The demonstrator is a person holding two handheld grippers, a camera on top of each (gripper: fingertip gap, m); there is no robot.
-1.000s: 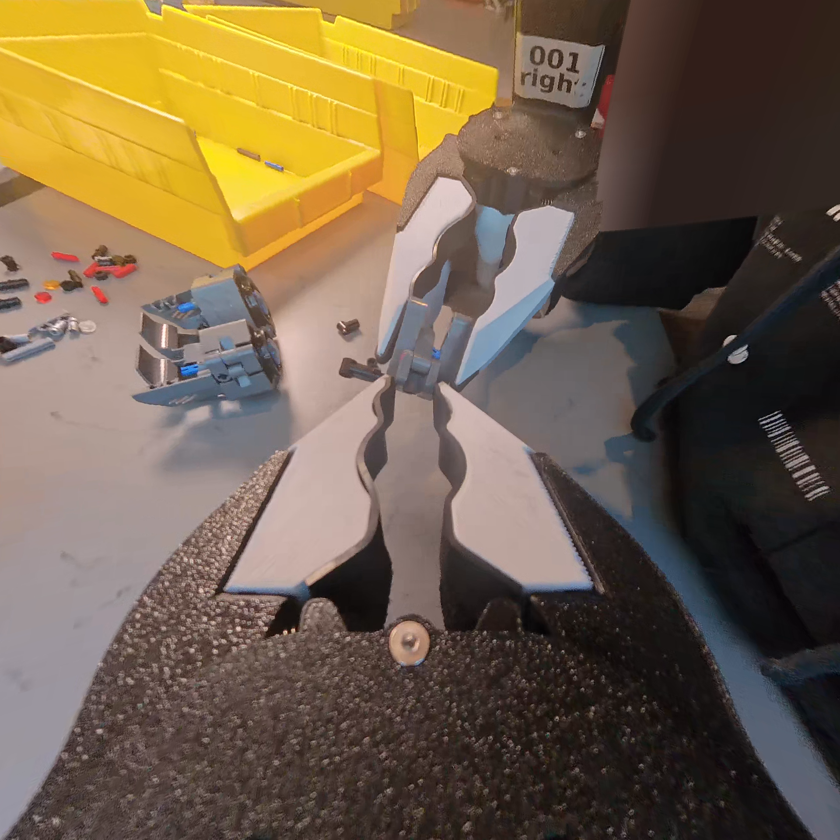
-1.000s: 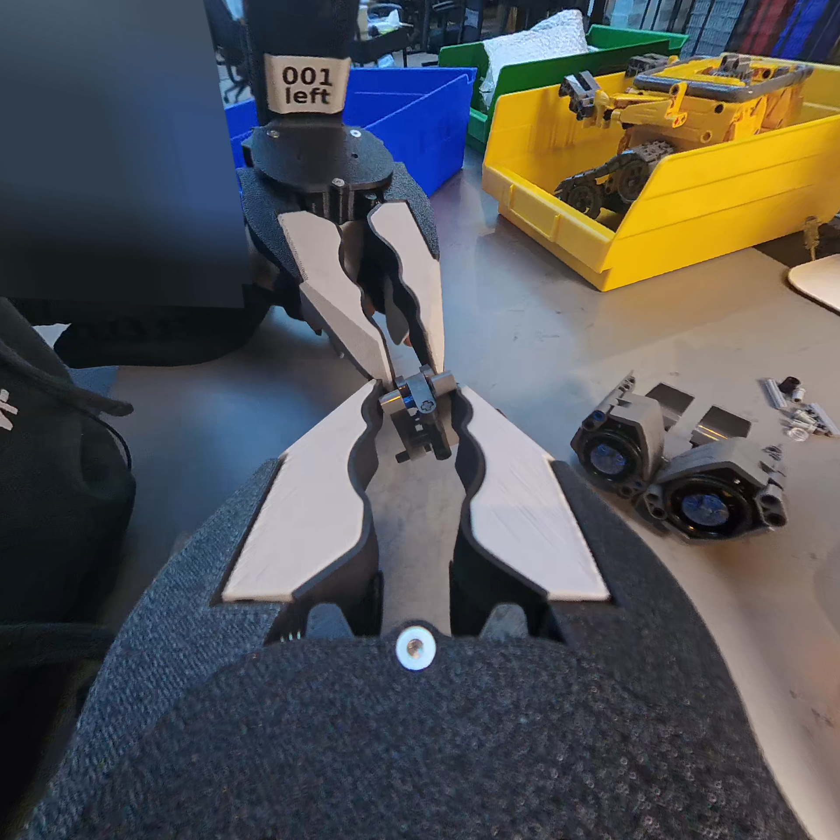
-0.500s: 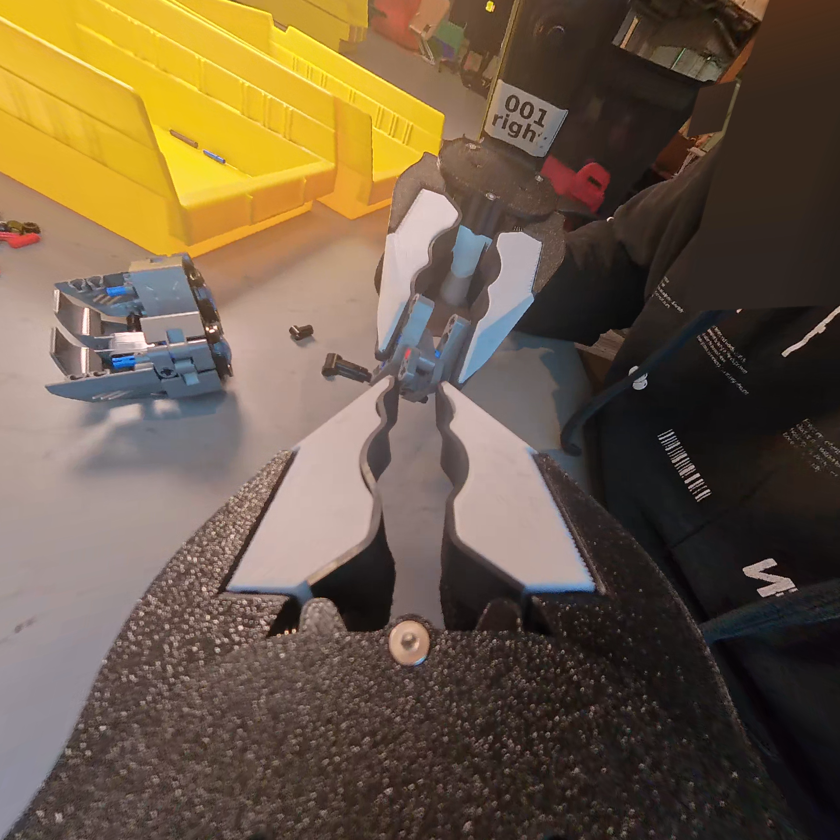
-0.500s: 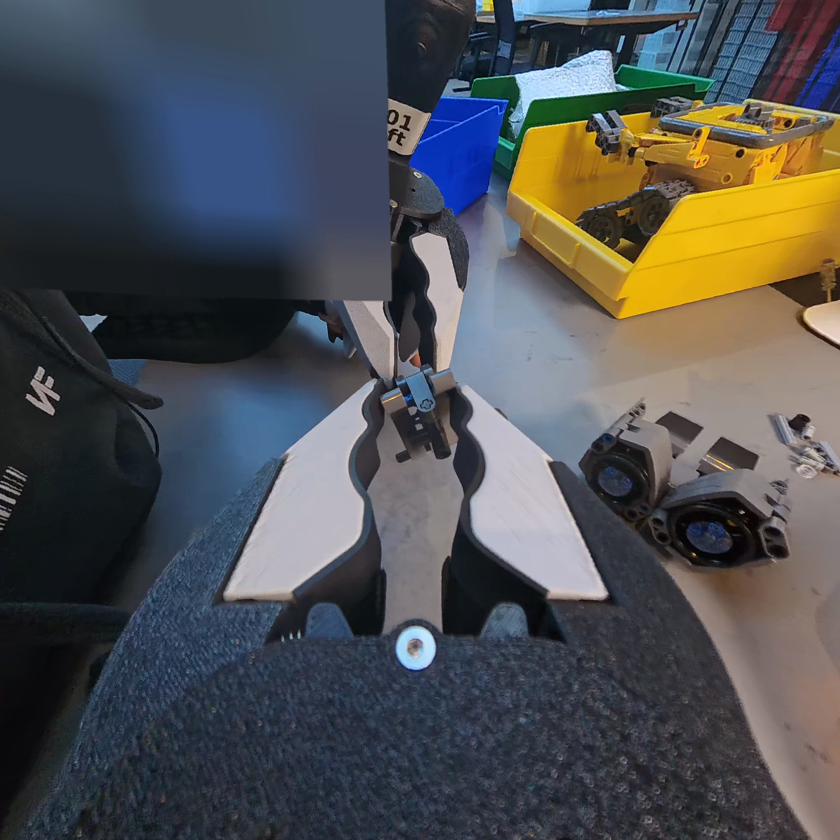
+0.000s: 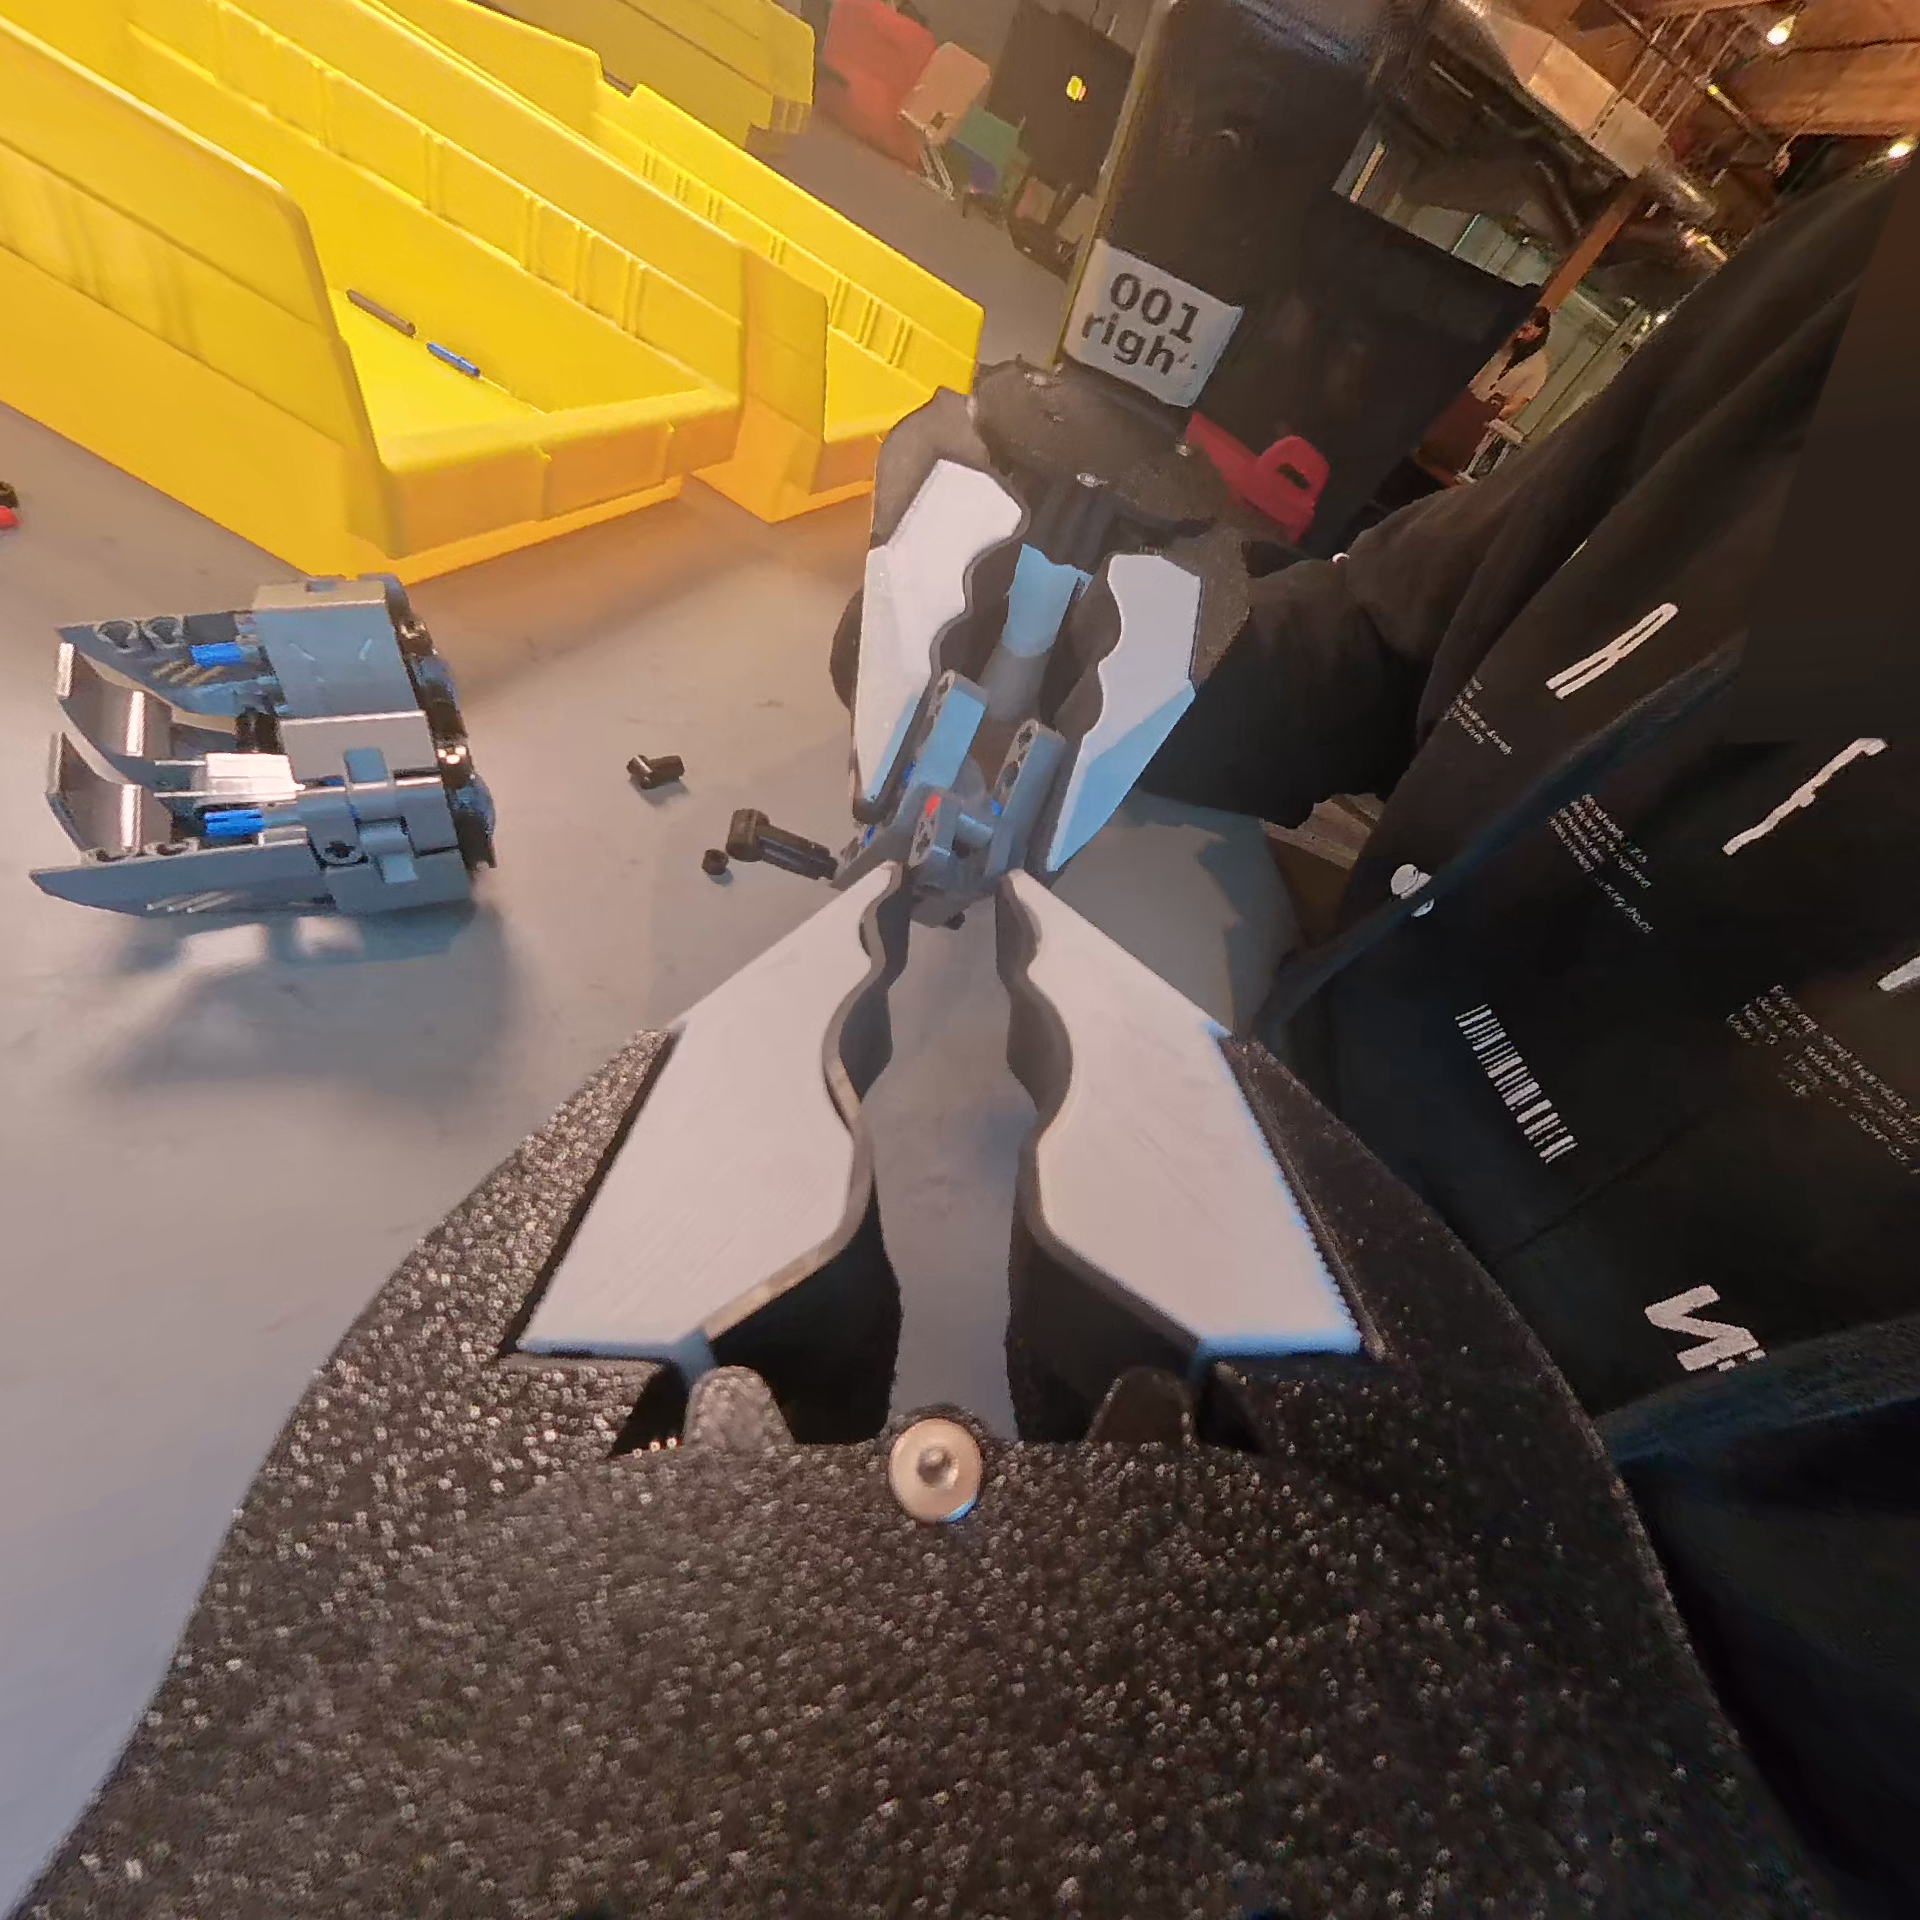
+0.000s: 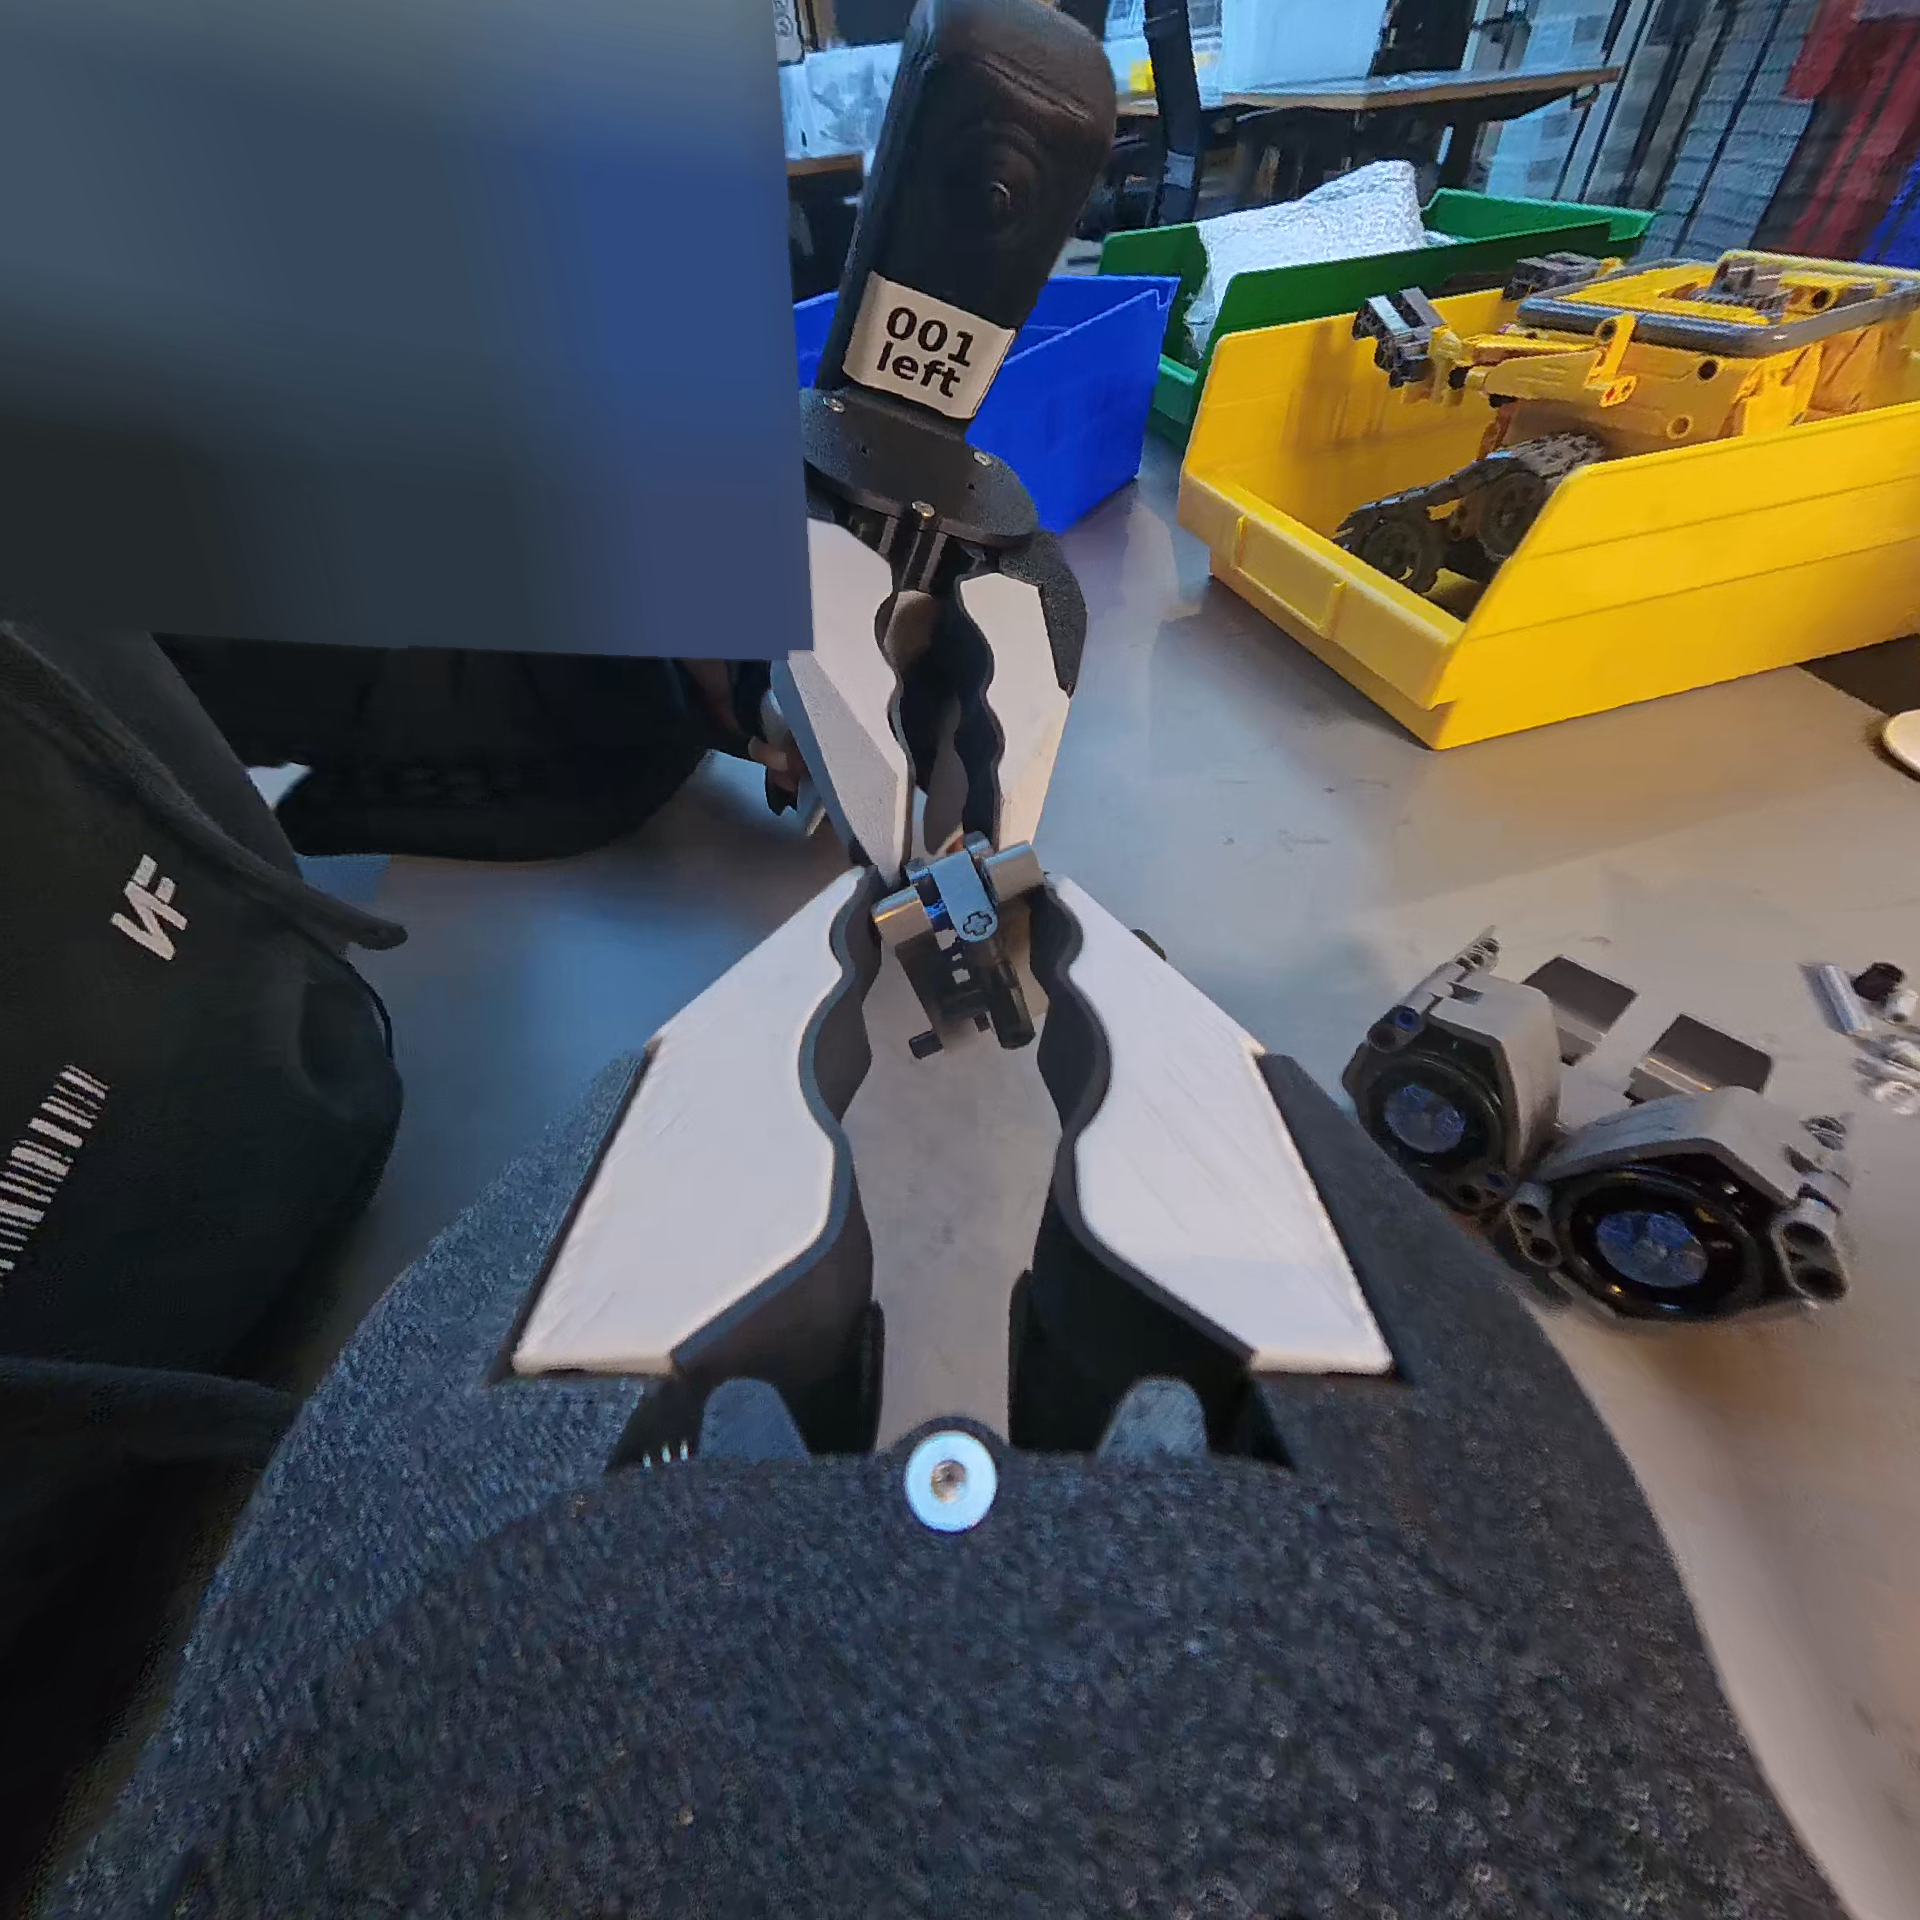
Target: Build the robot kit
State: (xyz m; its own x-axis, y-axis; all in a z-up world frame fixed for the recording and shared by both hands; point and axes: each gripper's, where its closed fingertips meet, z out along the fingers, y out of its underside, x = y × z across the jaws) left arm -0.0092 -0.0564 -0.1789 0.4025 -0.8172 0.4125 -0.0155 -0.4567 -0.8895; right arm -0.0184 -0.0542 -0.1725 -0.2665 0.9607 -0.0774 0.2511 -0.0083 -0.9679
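Both grippers met tip to tip over the grey desk [image 5: 312, 1091], w/ a small grey brick sub-assembly [image 6: 961, 951] shared between them. Right gripper [image 6: 956, 914] was closed down on it: jaws narrowed to a slim gap, the piece's dark body lying back betw. the fingers and its cross-bar w/ pale grey sleeves poking past the tips. Left gripper [image 5: 940, 883] was nearly closed too, tips pinching the near end of the same piece, which shows a red and a blue pin end [image 5: 940, 831]. Whether the left tips actually clamped or just touched: can't tell for sure, but contact looked firm. Handling est.: hard plastic, very light, rigid per part but press-fit joints may pop or swivel; smooth faces could slip. Best hold looks to be on the flat beam sides, not the round sleeves. Rel. to the held piece, in left wrist view: a few loose black pins [image 5: 769, 836] lay on the desk just to its left, a larger grey twin-engine module [image 5: 281, 769] farther left, empty-ish yellow bins [image 5: 582, 343] beyond that. In right wrist view a yellow bin holding a tracked yellow vehicle model [image 6: 1558, 416] sat far right and behind, blue bin [image 6: 1081, 405] behind. Person's black sleeve [image 5: 1330, 665] beside.
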